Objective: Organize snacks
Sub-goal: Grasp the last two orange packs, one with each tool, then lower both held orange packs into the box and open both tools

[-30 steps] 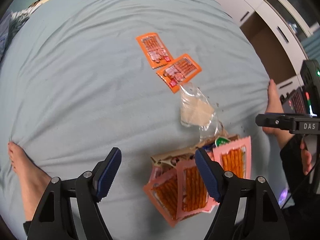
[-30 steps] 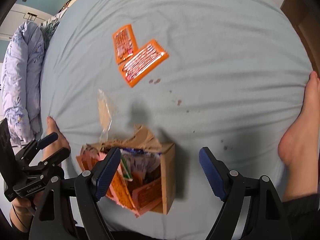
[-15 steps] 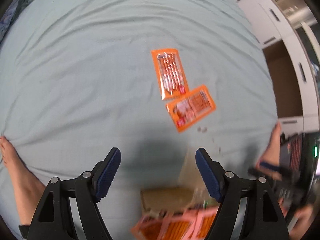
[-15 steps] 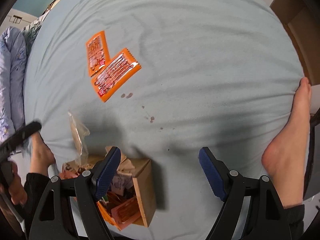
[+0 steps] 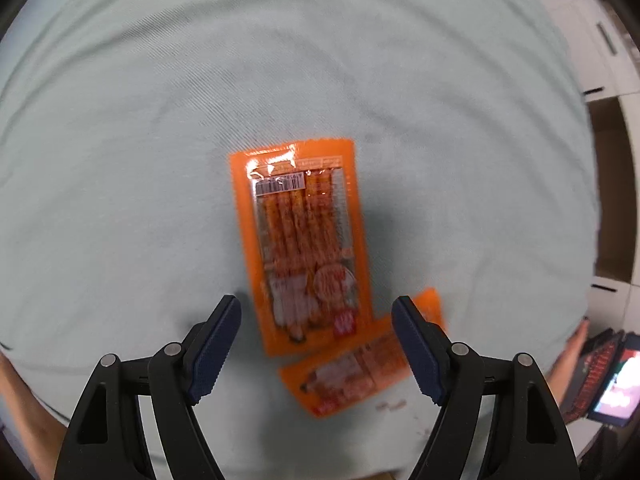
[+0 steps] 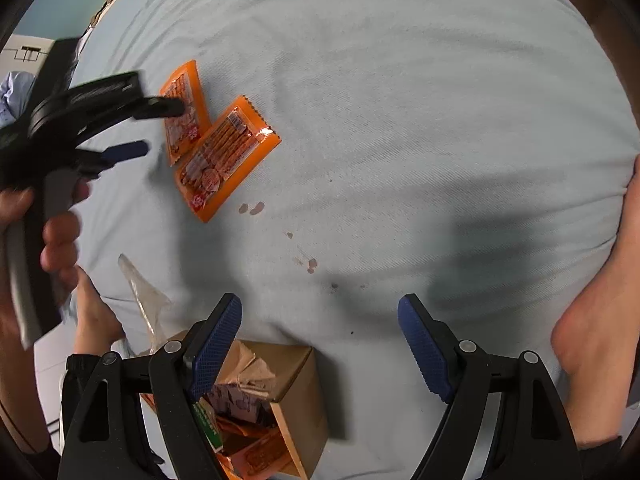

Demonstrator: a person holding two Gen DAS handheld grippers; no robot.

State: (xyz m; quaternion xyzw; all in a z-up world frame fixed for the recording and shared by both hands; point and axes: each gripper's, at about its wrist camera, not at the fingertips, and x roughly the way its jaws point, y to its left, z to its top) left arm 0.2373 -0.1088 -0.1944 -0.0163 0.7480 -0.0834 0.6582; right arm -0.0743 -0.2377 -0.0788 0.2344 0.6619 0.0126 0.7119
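Snack packets, two orange ones (image 5: pixel 298 246) (image 5: pixel 362 368), lie flat on the bed (image 5: pixel 120 160), corners touching. Left tongs (image 5: pixel 316 346) hang wide open and empty over the nearer packet; right tongs (image 6: pixel 320 344) gape empty by the cardboard box (image 6: pixel 296 392). Picking up looks underway: next, lower, pinch an edge.

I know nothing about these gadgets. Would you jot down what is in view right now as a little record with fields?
Surface: pale blue bedsheet
Loose snacks: two flat orange plastic snack packets, lying next to each other, corners overlapping
Container: open brown cardboard box with more packets inside
Other item: crumpled clear plastic wrapper beside the box
Left gripper: open, above the upper packet, holding nothing
Right gripper: open, empty, near the box
Person: bare feet on the sheet
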